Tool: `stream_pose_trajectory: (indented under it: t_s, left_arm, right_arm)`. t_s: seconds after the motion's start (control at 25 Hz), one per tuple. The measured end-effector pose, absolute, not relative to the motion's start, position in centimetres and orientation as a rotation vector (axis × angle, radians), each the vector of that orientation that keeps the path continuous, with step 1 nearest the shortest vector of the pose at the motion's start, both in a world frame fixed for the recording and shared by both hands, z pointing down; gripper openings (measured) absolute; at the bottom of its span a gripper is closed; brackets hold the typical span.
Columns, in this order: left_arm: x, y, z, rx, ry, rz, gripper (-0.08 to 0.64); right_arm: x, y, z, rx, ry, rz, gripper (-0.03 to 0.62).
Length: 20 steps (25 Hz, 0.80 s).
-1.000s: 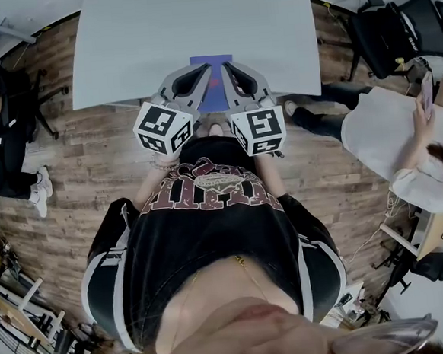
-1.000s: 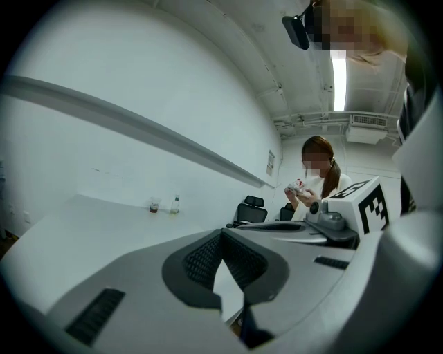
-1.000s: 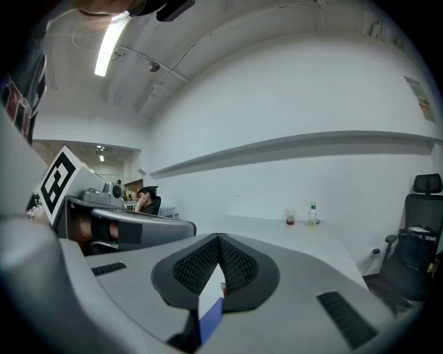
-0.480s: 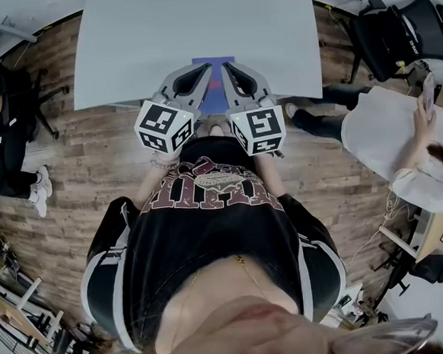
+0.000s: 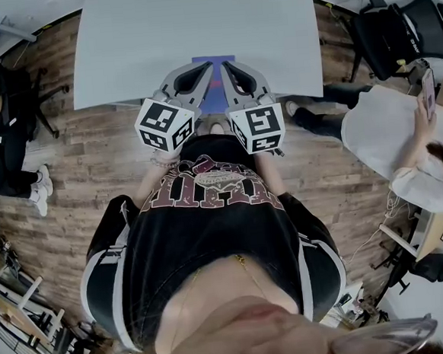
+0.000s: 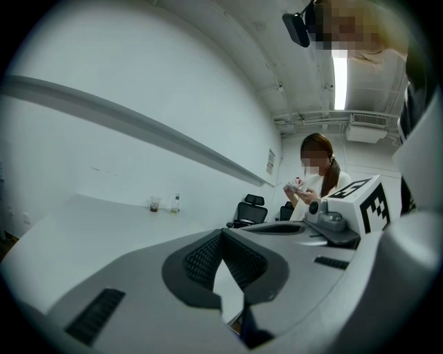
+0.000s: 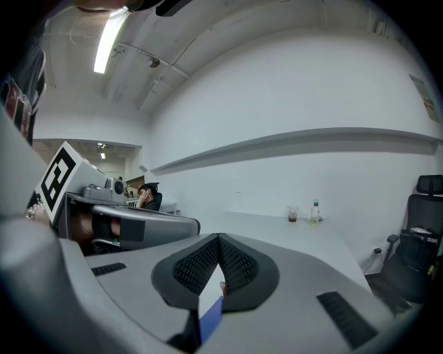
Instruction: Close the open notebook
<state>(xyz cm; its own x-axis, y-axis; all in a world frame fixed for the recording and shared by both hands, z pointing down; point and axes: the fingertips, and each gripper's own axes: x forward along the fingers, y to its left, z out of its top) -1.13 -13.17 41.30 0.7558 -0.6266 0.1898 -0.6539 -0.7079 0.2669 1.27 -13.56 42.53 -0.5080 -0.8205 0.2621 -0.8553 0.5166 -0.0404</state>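
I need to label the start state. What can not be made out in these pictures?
Notebook: in the head view the left gripper and right gripper cover most of it; open or closed cannot be told.
Right gripper view: only a blue sliver shows under the gripper.
Cup and bottle: far away in both gripper views, too small for detail.

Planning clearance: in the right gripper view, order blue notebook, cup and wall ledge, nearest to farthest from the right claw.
1. blue notebook, just below the right claw.
2. cup, far end of table.
3. wall ledge, behind, higher.
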Motion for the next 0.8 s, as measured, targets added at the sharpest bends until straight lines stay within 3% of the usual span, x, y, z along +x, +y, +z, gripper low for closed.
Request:
stream_pose_trajectory:
  t_s: [0.8]
  left_arm:
    - [-0.81,-12.71,41.29,2.634,-0.994,0.121,0.046]
  right_arm:
    - [1.65,-13.19,42.24,1.429,-2.553,0.233,0.018]
